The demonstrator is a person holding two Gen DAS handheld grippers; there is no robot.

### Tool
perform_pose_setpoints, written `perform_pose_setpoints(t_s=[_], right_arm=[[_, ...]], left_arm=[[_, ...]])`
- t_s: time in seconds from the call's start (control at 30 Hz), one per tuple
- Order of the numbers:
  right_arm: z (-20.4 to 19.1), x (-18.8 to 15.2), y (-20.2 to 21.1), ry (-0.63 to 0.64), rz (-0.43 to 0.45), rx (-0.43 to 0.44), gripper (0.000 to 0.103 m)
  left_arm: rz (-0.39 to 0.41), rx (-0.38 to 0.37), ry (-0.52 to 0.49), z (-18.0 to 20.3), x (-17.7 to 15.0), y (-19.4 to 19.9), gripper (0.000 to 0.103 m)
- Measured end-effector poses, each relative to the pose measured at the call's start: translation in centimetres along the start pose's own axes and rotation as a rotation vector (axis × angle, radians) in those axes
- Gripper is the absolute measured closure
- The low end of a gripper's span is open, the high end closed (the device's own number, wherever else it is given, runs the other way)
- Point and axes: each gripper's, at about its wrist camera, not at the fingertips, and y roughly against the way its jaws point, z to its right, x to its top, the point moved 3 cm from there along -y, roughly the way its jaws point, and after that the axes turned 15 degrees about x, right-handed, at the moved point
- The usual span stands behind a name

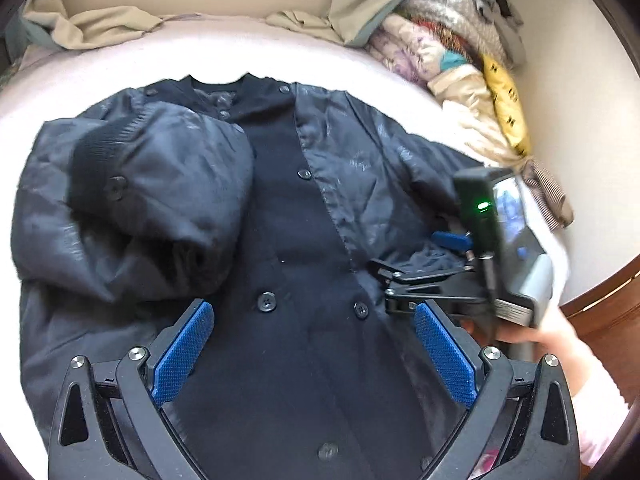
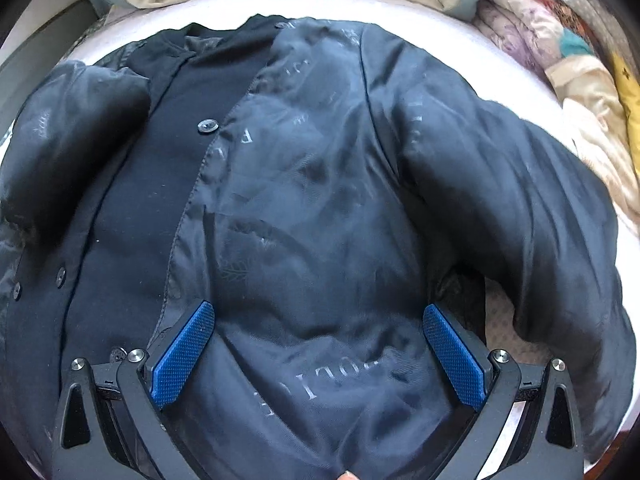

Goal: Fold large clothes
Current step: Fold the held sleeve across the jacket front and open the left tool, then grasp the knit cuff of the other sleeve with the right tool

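Blue textured pads line both fingers of the left gripper (image 1: 314, 354), which stands spread wide with nothing between them — below it lies the button placket of one dark navy jacket (image 1: 288, 208). Five round buttons show along that placket in the left wrist view. The jacket is spread front up on a pale bed (image 1: 132, 52). Its one sleeve (image 1: 148, 184) is folded across the chest beside the placket, ribbed cuff (image 1: 100, 152) uppermost. The right gripper (image 2: 318, 354) is likewise spread wide, empty, above the jacket's shiny patterned front panel. The other sleeve (image 2: 520, 208) still lies stretched outward from the jacket. Beyond the jacket's collar sits crumpled beige cloth (image 1: 108, 28); off its stretched sleeve, one heap of mixed fabrics (image 1: 460, 52).
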Motion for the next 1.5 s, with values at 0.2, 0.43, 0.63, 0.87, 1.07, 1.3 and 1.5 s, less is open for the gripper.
perform_pose_setpoints(t_s=[0.2,0.43,0.63,0.87,1.07,1.3,1.5], right_arm=[[0.0,0.2,-0.6,-0.033,-0.014,-0.028,0.000],[-2.5,1.7,1.8,0.054,0.040,-0.101,0.005],[-11.3,4.5,6.7,0.253,0.222,-0.038,0.006],[-23.4,9.0,4.1,0.487,0.253,-0.011,0.006],[-25.4,10.5,-3.6,0.551,0.084,-0.115,0.044],[-21.7,12.0,-0.3,0.336,0.188,-0.001,0.072],[-15.3,9.9,4.2,0.103,0.277,0.218,0.070]], left_arm=[[0.079,0.089,0.133,-5.5,0.4,3.2,0.001],[0.080,0.278,0.390,-14.8,1.1,4.7,0.001],[0.134,0.274,0.565,-19.3,2.0,6.9,0.001],[0.173,0.303,0.618,-21.1,3.2,7.6,0.001],[0.173,0.307,0.653,-22.4,3.2,7.8,0.001],[0.179,0.315,0.641,-22.1,3.0,7.9,0.002],[0.187,0.345,0.585,-20.6,2.8,7.9,0.002]])
